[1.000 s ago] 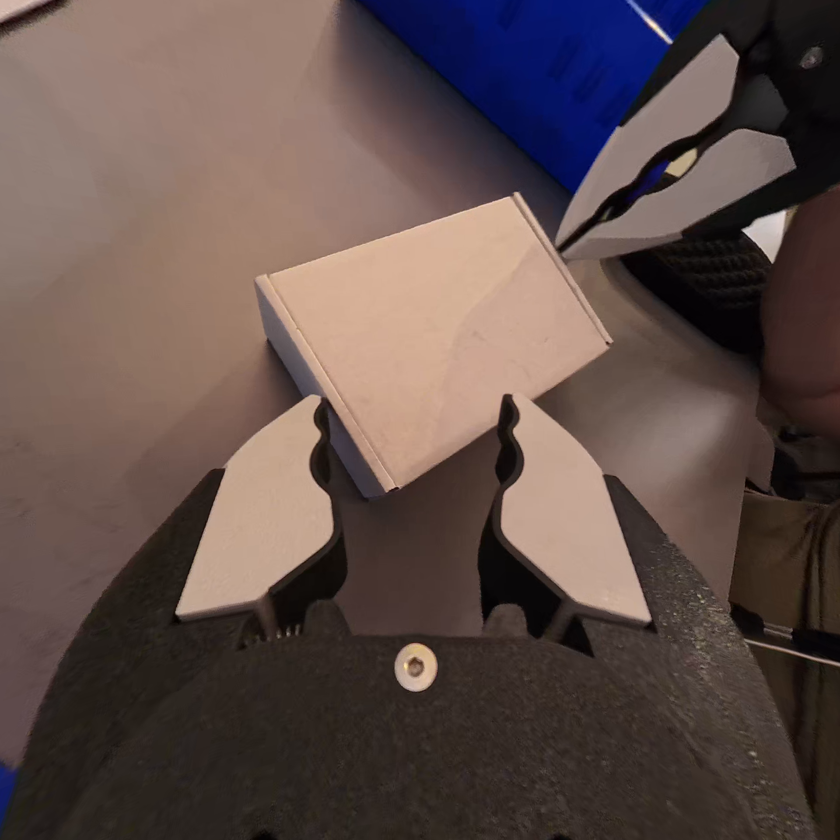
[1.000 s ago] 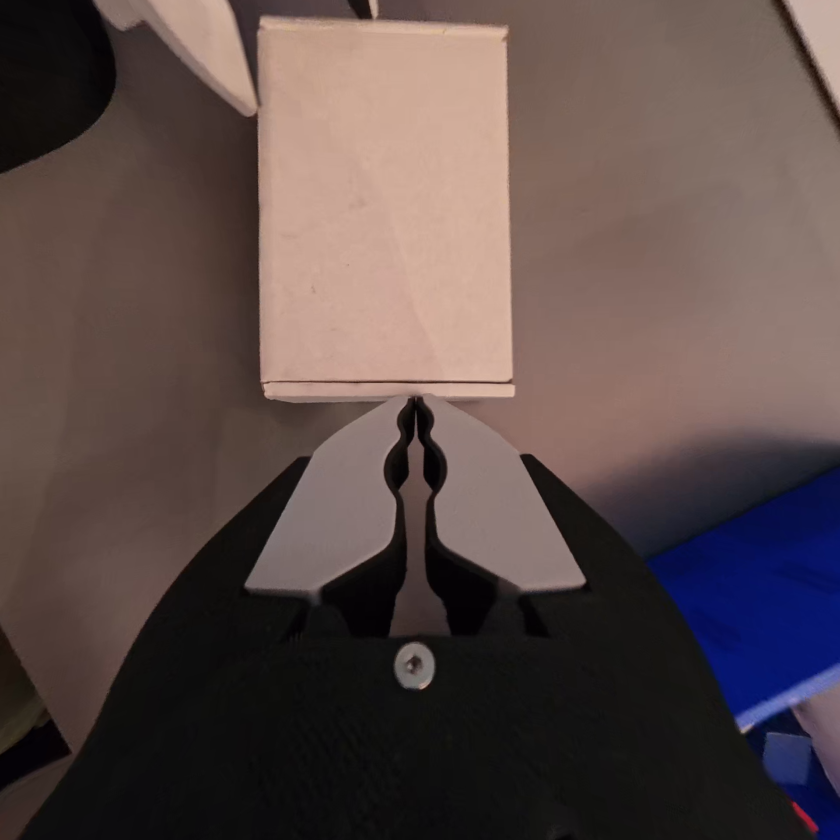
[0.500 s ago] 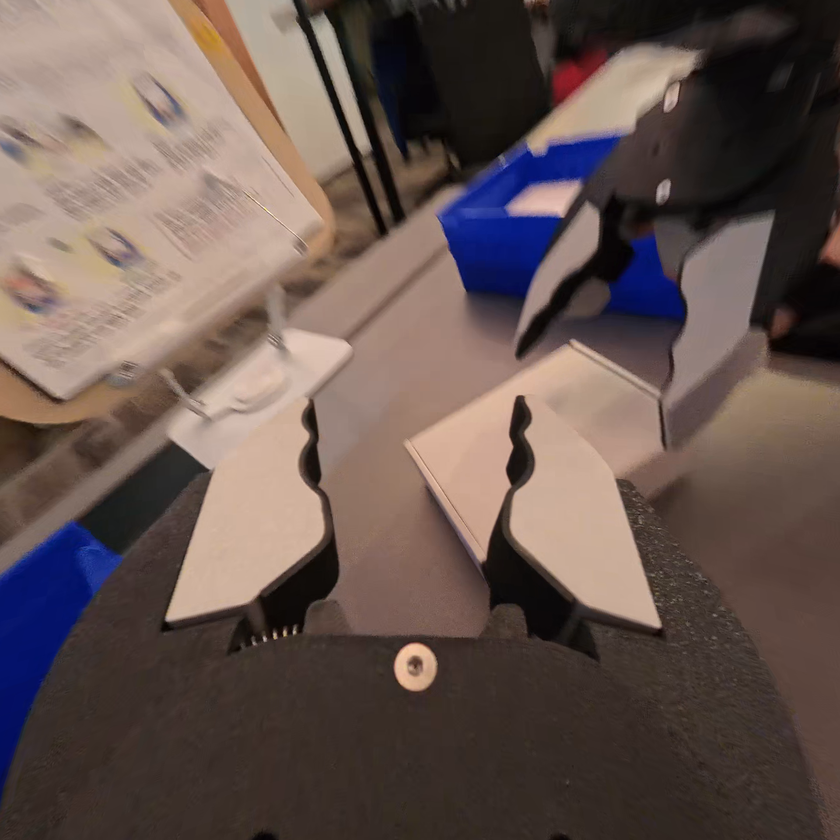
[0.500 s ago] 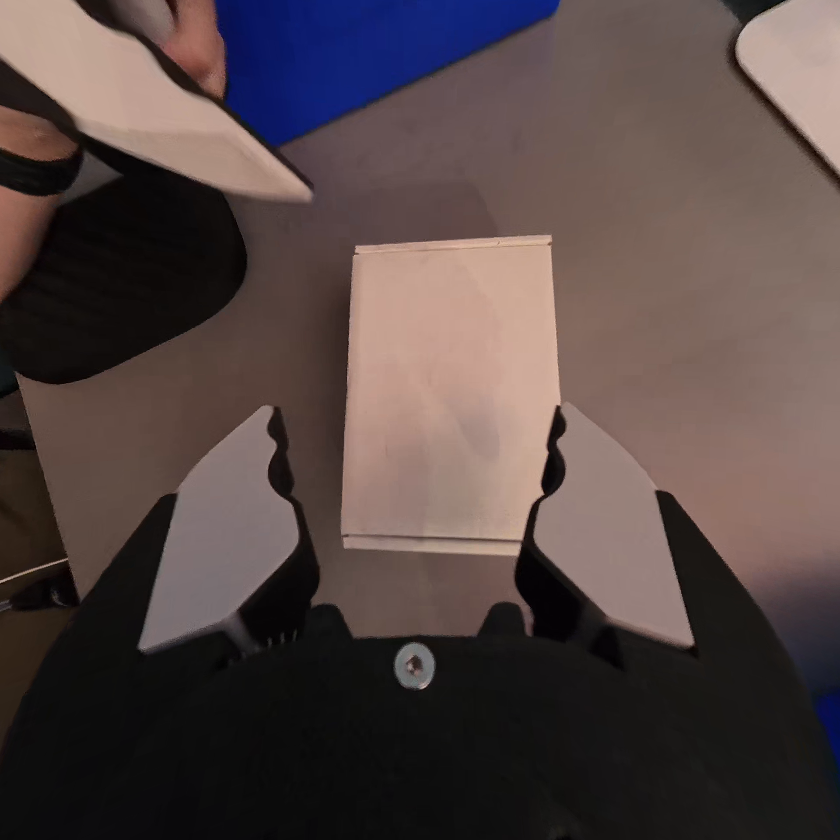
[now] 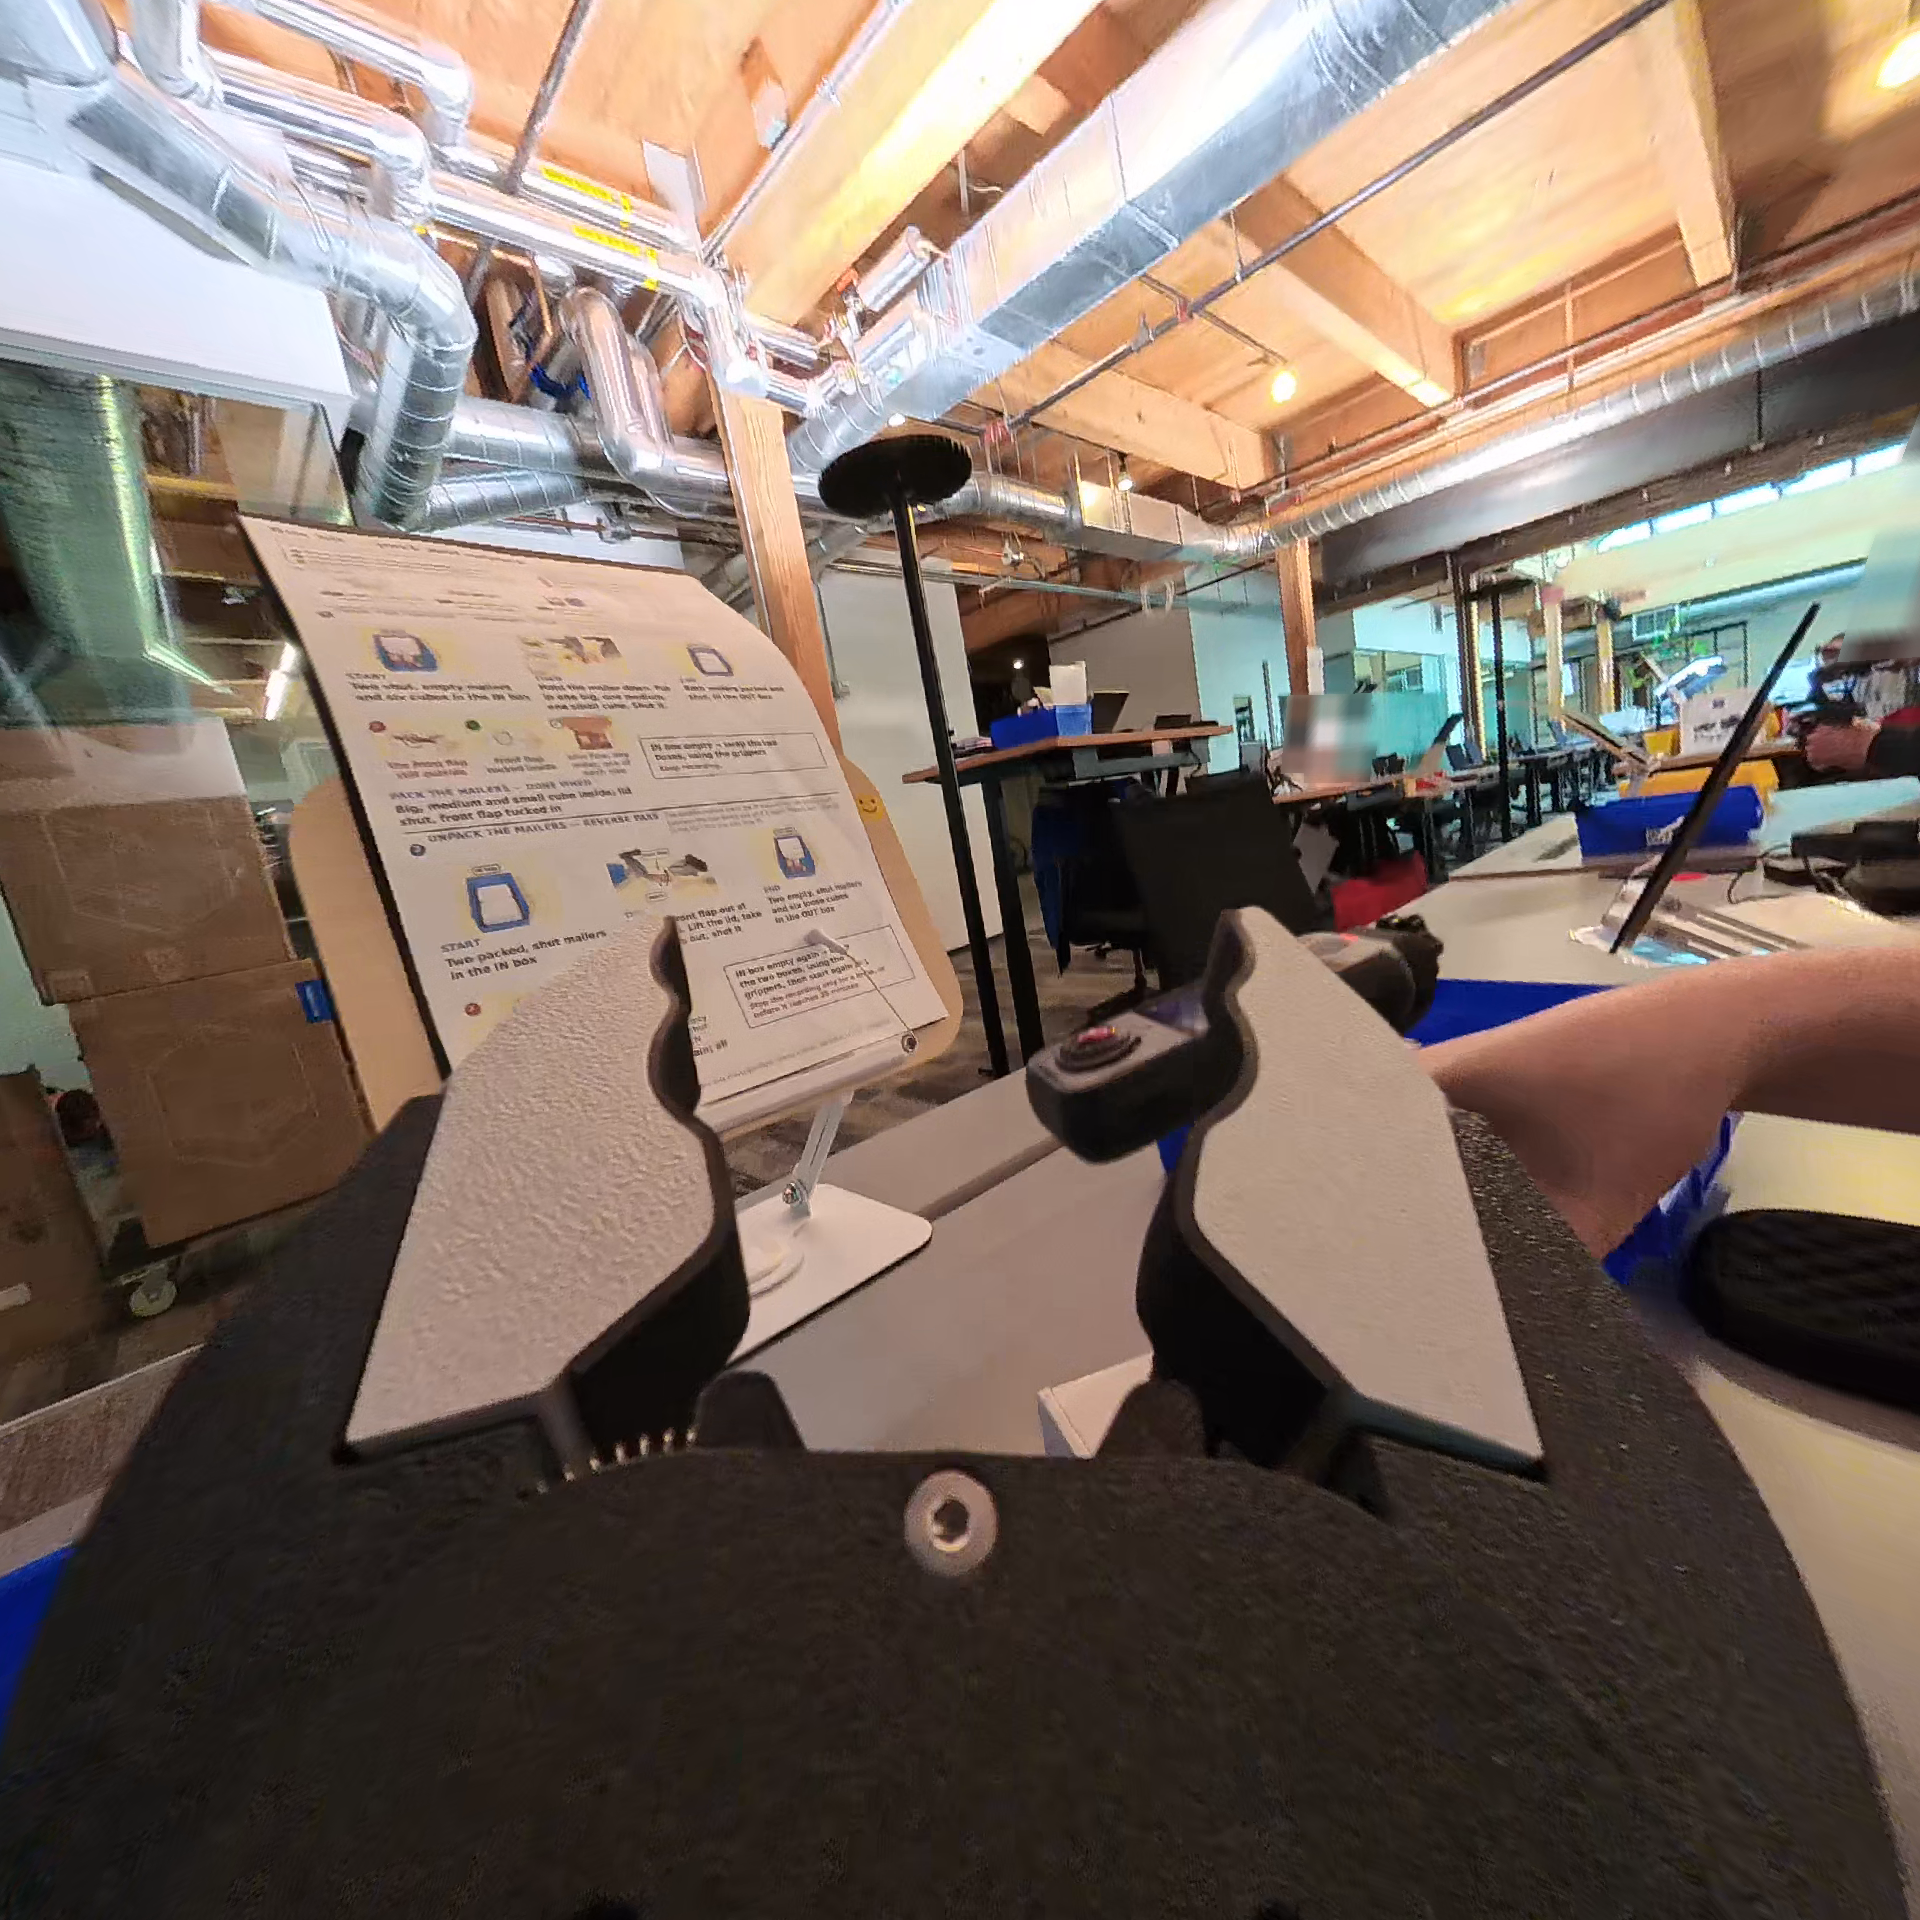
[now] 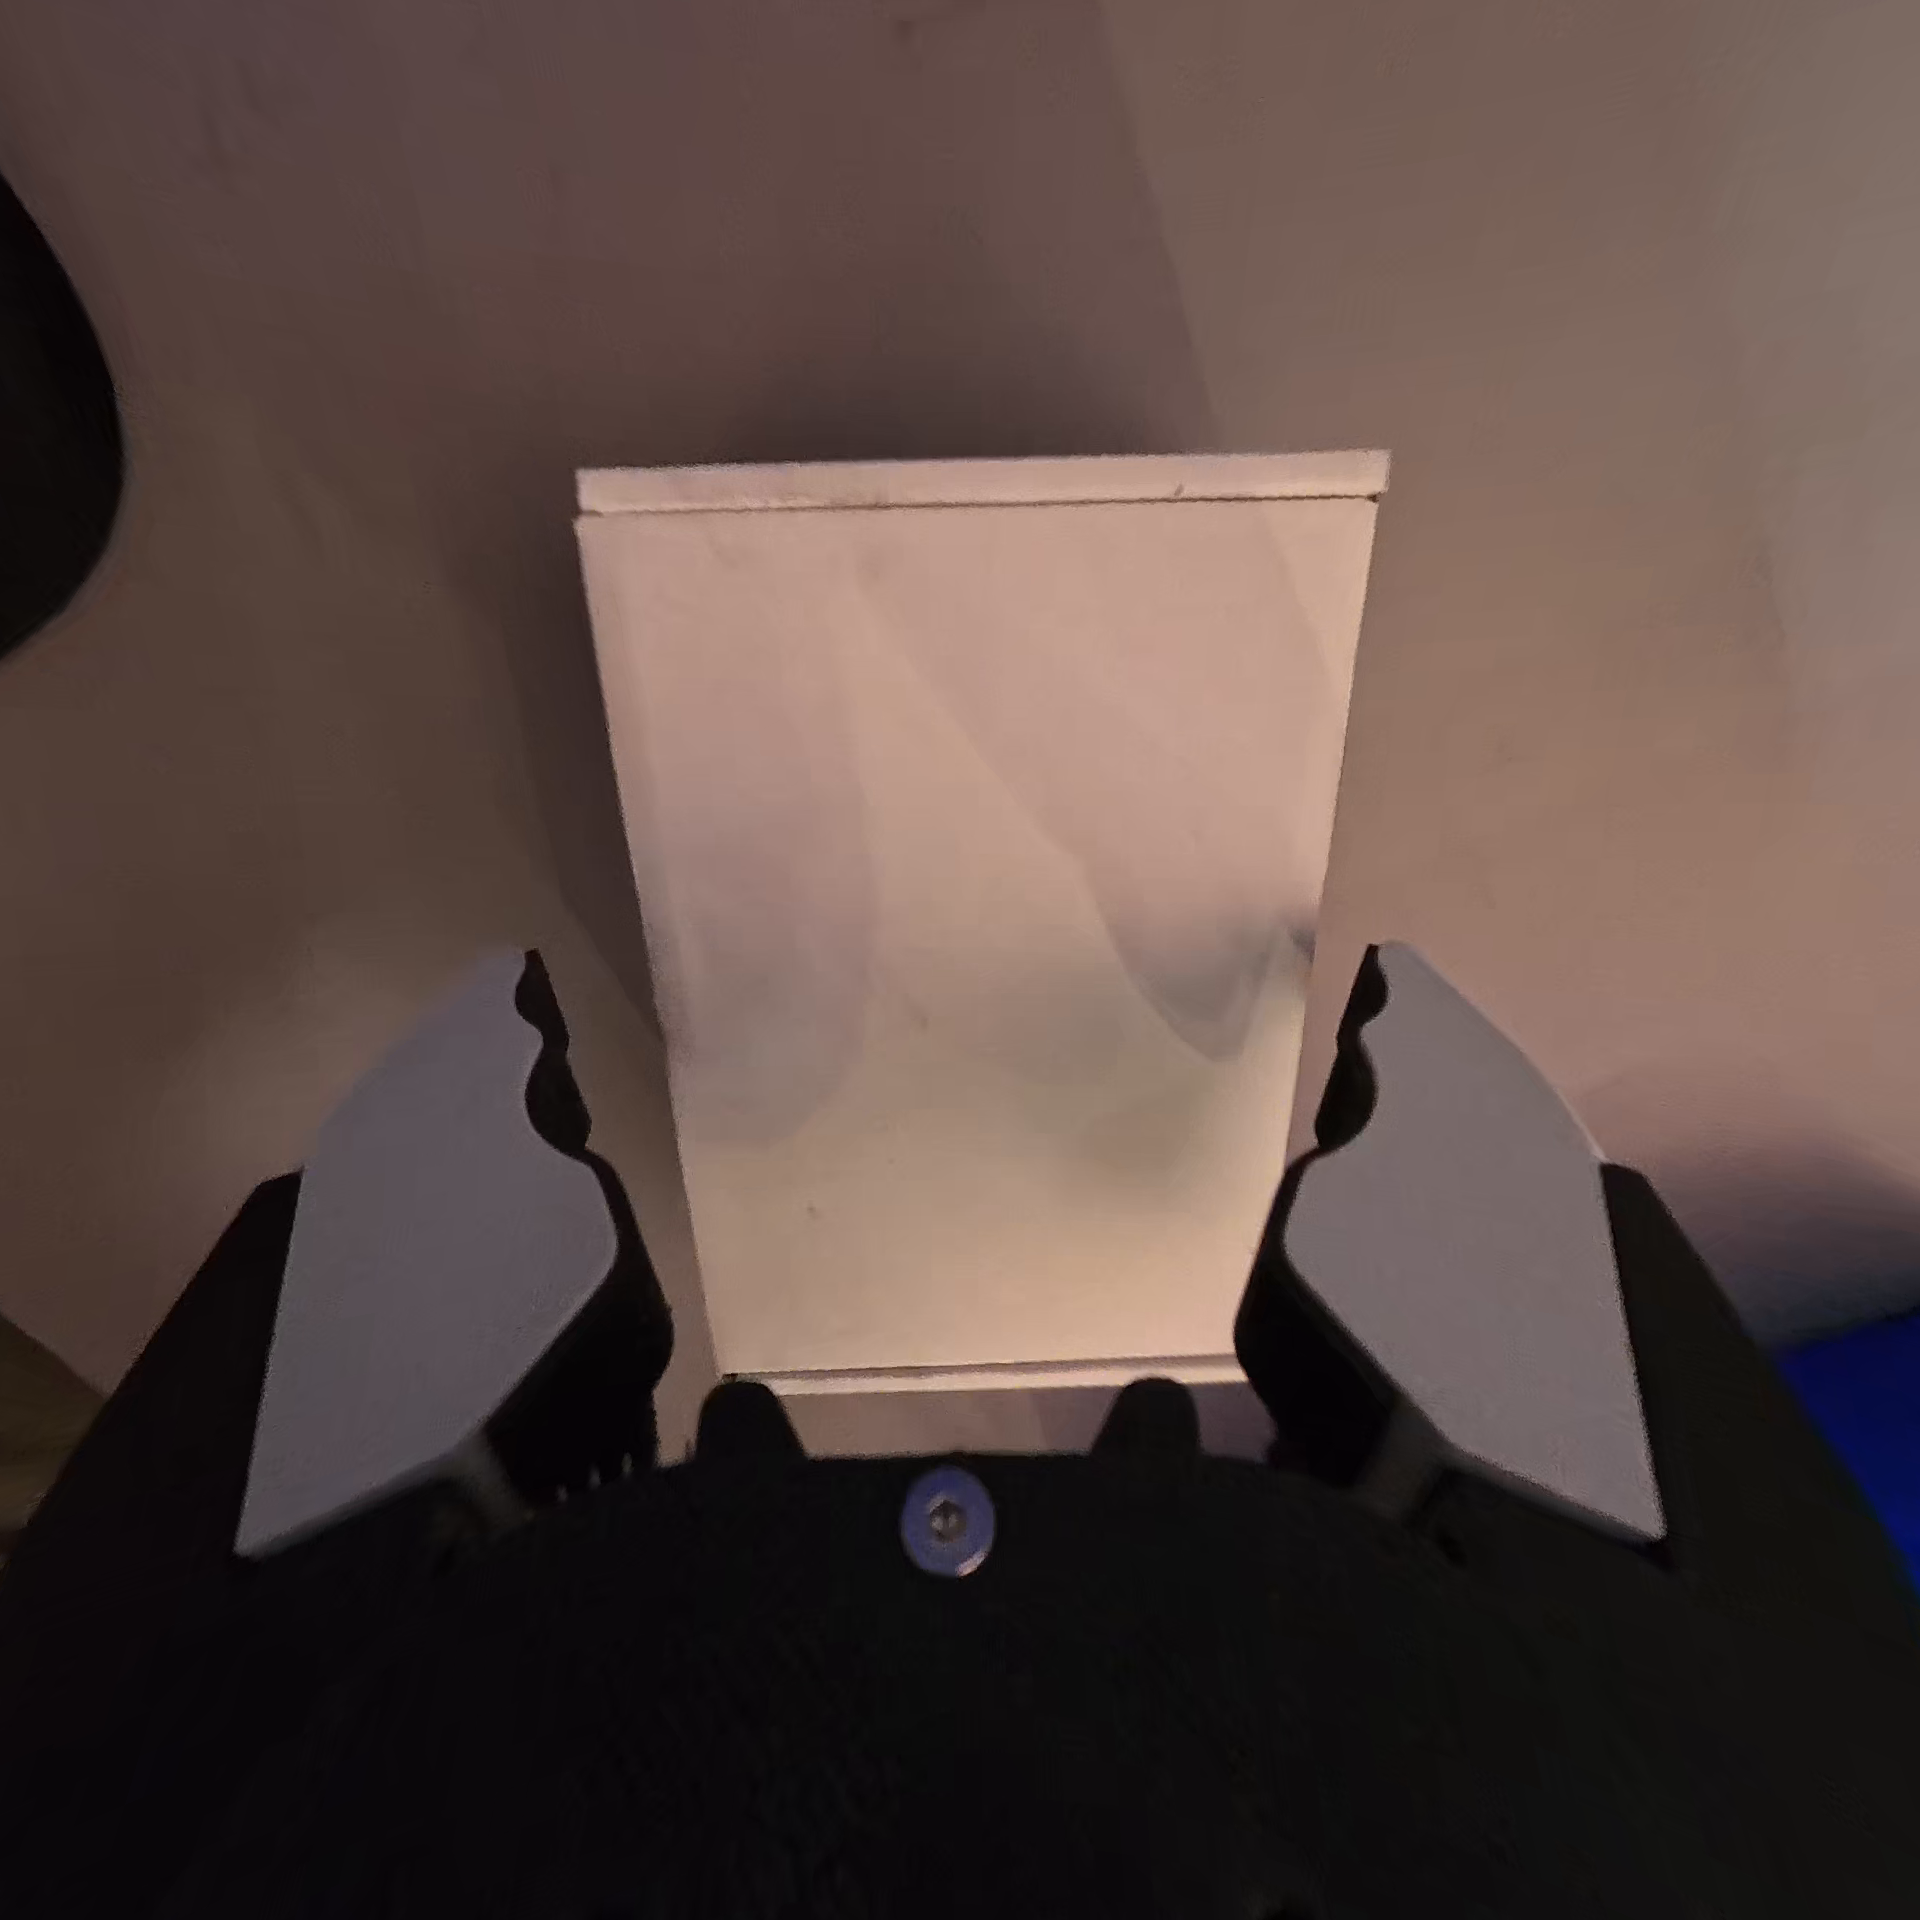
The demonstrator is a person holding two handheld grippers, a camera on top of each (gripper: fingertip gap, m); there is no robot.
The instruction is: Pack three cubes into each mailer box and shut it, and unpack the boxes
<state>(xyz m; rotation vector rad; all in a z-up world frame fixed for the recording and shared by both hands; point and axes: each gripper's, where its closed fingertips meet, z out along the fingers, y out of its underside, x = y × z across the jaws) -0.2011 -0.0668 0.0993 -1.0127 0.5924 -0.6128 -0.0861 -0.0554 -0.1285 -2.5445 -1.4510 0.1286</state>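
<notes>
right tongs (image 6: 945,1049) open, one finger at each long side of the closed white mailer box (image 6: 977,883) lying flat on the grey worktop (image 6: 312,520) | left tongs (image 5: 945,1049) open, empty, raised | box probably light, thin cardboard, dents easily; grip the long side walls | box unprinted; instruction sheet (image 5: 582,769) printed, not quoted

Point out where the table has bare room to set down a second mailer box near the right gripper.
Bare grey table lies beyond the closed mailer box and along both its long sides. It is tight where the open right gripper straddles the box's near half. A dark object borders the far left; something blue edges the near right.
</notes>
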